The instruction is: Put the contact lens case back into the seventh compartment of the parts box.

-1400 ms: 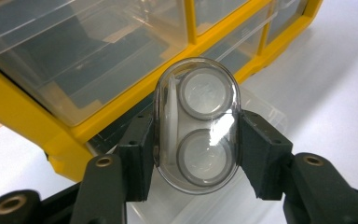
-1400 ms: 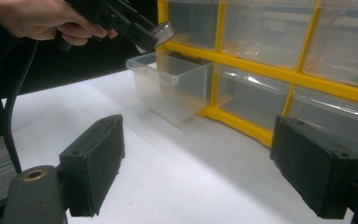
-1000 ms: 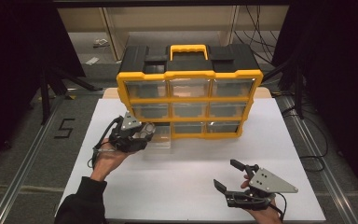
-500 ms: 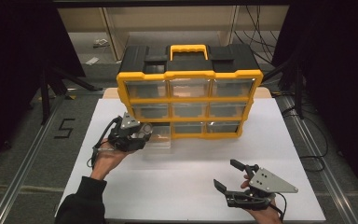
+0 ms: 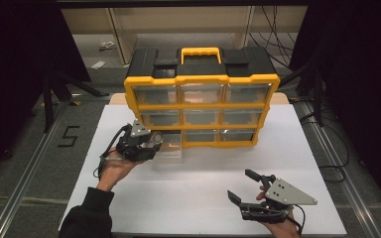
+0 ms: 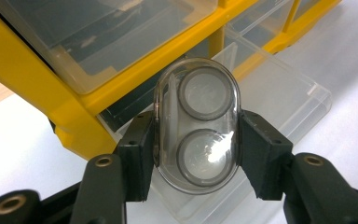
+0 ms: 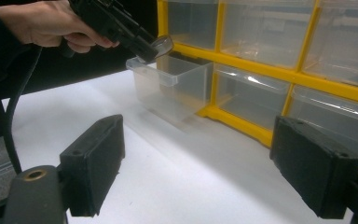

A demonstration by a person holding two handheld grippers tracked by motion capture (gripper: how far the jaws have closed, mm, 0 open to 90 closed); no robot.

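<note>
My left gripper (image 5: 151,144) is matte black w/ blocky square pads (image 6: 137,156), brass-coloured screw eyelets on the arms, a small grey plate on top and a black cable trailing off. Right gripper (image 5: 248,186) is the same black build but carries a bigger grey three-cornered plate w/ dark screw dots. Long black sleeve on my left arm.

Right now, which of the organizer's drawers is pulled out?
The bottom-left drawer, under the left gripper with the clear case. It juts onto the table; the other eight sit flush in the organizer.

White table (image 5: 198,193) on grey floor (image 5: 39,148), dark surroundings
</note>
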